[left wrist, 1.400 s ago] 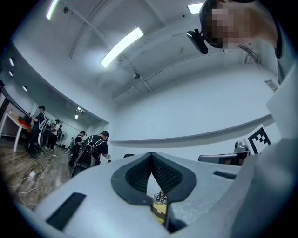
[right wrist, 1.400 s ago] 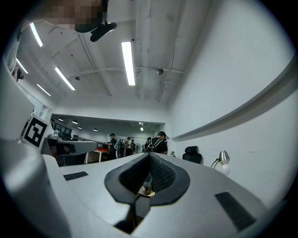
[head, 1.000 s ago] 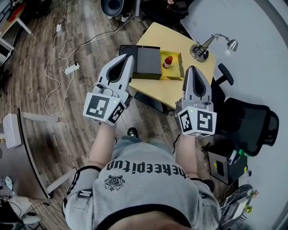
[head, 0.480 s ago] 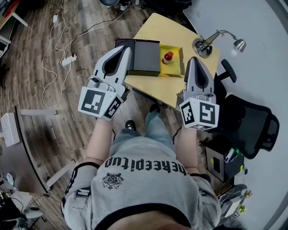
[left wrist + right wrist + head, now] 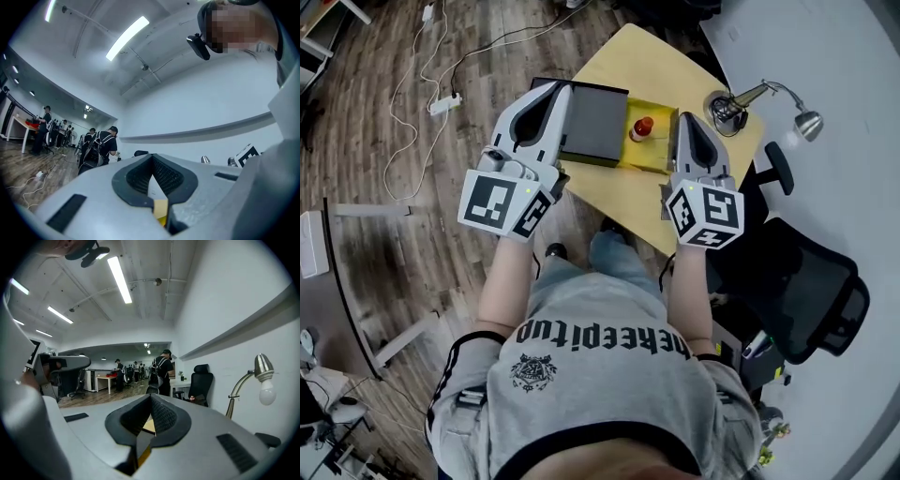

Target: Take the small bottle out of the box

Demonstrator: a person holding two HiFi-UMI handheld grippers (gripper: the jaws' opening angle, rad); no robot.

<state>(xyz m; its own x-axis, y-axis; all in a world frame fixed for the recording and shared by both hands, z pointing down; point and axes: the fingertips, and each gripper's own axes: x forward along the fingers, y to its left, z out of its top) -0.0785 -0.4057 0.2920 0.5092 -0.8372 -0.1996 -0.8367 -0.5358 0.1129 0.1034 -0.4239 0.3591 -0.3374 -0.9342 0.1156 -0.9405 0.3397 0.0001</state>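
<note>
Standing in the open yellow box [image 5: 643,165], the small bottle [image 5: 643,127] is sitting at 9 o'clock of the right gripper [image 5: 685,123], apart from it. That gripper and the left gripper [image 5: 555,90] are both holding their jaws closed on nothing. The bottle is looking light, rigid and tippy, so I am judging its body, below the red cap, the best hold.

The grey plastic left gripper [image 5: 553,89] now lies higher in the frame, over the flat black lid's [image 5: 595,122] left edge. The grey right gripper [image 5: 683,120] reaches the open yellow box's [image 5: 659,152] right wall.
</note>
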